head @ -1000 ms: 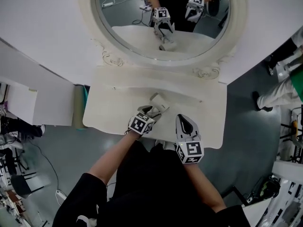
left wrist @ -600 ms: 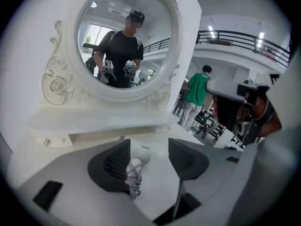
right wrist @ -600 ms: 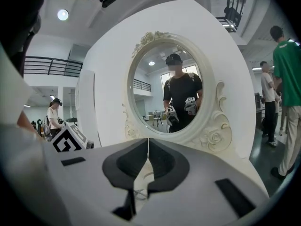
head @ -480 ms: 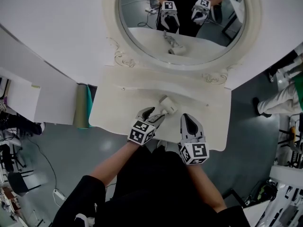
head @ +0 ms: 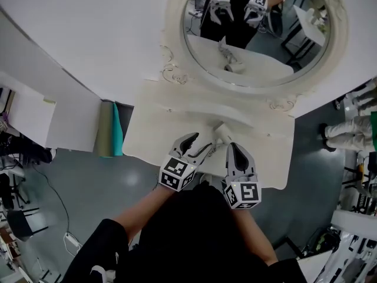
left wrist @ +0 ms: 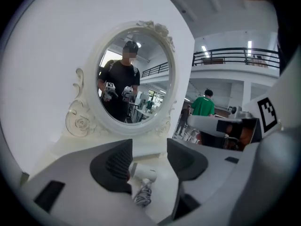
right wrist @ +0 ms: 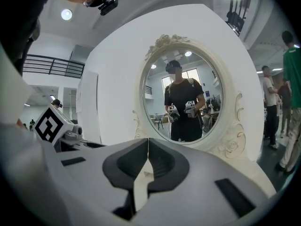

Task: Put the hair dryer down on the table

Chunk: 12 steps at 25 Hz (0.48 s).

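The white hair dryer [head: 222, 132] lies on the cream vanity table [head: 154, 135] below the mirror, its cord [left wrist: 142, 195] bunched at the handle. My left gripper [head: 198, 145] hovers just short of it at the table's front edge. Its jaws stand wide and are closing; nothing is between them. In the left gripper view the hair dryer [left wrist: 142, 174] rests on the table beyond the left gripper [left wrist: 149, 163]. My right gripper [head: 232, 148] sits to its right, shut and empty, and the right gripper view shows the right gripper [right wrist: 148, 149] with its jaws meeting.
An oval mirror [head: 259, 34] in an ornate white frame stands at the table's back and reflects both grippers. A green and teal roll [head: 112, 135] leans by the table's left end. A person's legs [head: 347, 127] are on the grey floor at right.
My left gripper has drawn back a little from the hair dryer, which stays on the table. The head view has swung left, so the table and mirror sit further right.
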Available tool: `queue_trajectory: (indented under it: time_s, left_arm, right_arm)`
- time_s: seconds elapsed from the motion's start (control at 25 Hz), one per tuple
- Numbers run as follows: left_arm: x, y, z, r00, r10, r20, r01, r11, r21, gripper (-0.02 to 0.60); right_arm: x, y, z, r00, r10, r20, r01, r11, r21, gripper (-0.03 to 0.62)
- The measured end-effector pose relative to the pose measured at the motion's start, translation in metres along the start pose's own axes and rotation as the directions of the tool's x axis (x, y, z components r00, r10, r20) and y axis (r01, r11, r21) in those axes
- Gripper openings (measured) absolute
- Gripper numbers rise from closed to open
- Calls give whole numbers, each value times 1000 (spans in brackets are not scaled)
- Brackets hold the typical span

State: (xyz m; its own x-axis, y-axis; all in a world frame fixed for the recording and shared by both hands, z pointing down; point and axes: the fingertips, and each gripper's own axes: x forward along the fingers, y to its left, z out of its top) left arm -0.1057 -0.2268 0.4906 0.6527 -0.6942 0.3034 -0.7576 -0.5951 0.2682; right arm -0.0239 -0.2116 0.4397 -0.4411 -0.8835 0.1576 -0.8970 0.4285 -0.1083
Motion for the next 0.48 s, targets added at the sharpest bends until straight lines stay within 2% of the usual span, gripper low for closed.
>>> queue_trajectory:
  time_s: [0.32, 0.48]
  left_arm:
    - [-32, 10, 58, 989, 11, 148, -18, 999, 48, 212]
    - [-42, 9, 67, 986, 19, 168, -31, 997, 67, 159]
  right_arm:
    - [12, 37, 27, 999, -31, 36, 32, 999, -30, 19]
    - [13, 47, 33, 997, -62, 54, 65, 997, -49, 20]
